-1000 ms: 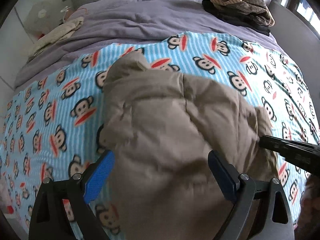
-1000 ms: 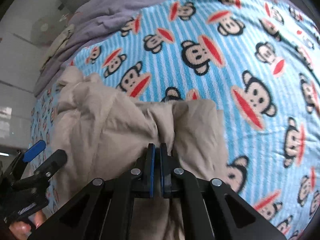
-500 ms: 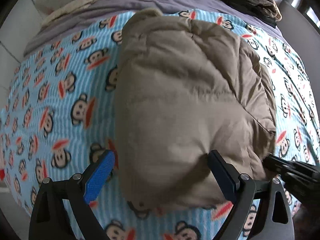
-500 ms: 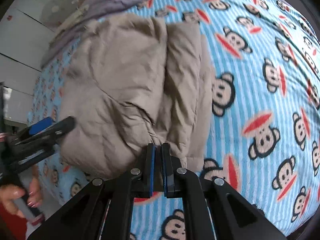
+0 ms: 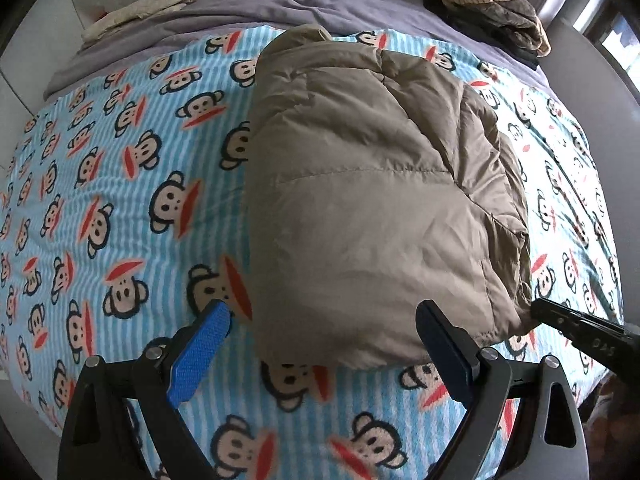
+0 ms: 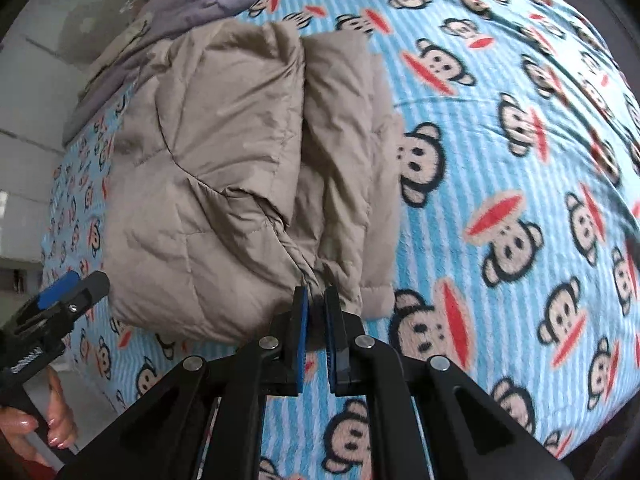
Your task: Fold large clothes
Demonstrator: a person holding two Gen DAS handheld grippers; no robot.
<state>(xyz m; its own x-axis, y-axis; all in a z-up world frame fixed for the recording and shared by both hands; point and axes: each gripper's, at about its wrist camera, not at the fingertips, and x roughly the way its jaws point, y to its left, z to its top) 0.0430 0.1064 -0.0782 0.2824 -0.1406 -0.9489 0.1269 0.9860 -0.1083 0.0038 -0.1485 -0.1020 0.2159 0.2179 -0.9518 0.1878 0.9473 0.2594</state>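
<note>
Left claw (image 5: 322, 344) at 6 o'clock in the left wrist view, jaws wide, nothing pinched; blue pads (image 5: 200, 356) straddle the near edge of the tan puffer jacket (image 5: 360, 208) without pressing it. Claw frame cut off by the bottom edge. Right claw (image 6: 316, 320) at 6 o'clock in the right wrist view, jaws narrow, clamped on a thin bit of the jacket's near hem; how much fabric sits between the pads is hidden by the pads themselves. In the left wrist view only the black tip of the right claw shows at 4 o'clock, touching the jacket's near right corner. A hand (image 6: 36, 428) at 8 o'clock in the right wrist view grips the left tool's handle, mostly cut off.

Jacket lies folded into a bulky block at frame centre on the bed, on a blue striped monkey-print blanket (image 5: 100, 200). Quilted stitching lines, puffy, creased. Top layer smooth on the left; right side shows stacked layers with a lengthwise gap between them. Sleeves tucked in, not separable. A rounded lump at the far end, 12 o'clock, hood or collar, can't tell which.

Beyond, a purple-grey duvet (image 5: 320, 4). Cream cloth (image 5: 144, 8) at 11 o'clock, a pile of brown and black clothes (image 5: 492, 12) at 1 o'clock, both distorted at the rim.
</note>
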